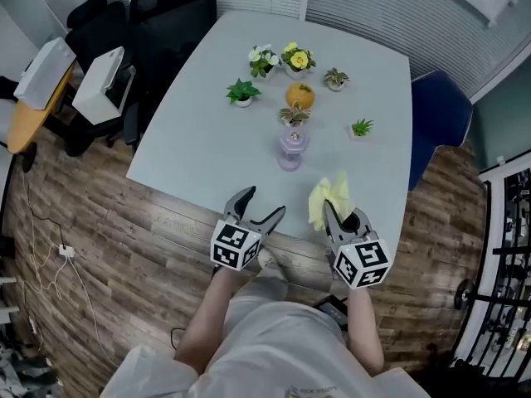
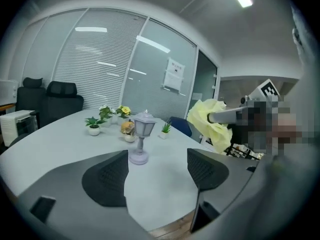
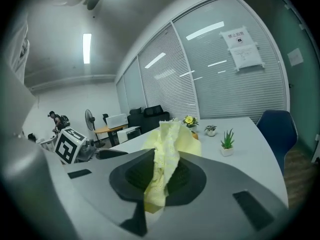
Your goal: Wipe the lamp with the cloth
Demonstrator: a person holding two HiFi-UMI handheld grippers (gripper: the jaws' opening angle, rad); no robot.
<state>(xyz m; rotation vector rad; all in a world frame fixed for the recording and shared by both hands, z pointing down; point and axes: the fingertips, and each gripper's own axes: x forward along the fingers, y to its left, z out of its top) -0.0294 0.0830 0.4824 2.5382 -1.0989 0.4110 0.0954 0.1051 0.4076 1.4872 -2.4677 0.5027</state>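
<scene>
Plainly saw a small lilac lamp (image 1: 292, 146), lantern-headed on a slim stem and round foot, upright on the smooth, pale grey table (image 1: 207, 123) with its rounded corners. Counted little potted plants (image 1: 243, 92) and a round orange ornament (image 1: 300, 95) fanned beyond the lamp from 10 to 2 o'clock. Found the cloth (image 1: 329, 199) soft, pale yellow and crumpled, with a finely perforated weave, at 5 o'clock from the lamp, by the table's near edge. Found the right gripper (image 1: 336, 214) clamped on that cloth, with folds bunched between its dark textured pads and spilling up past the tips. Found the left gripper (image 1: 264, 202) spread wide and holding nothing, at 7 o'clock from the lamp and well apart from it, with the lamp framed in the gap between the jaws in the left gripper view, untouched.
</scene>
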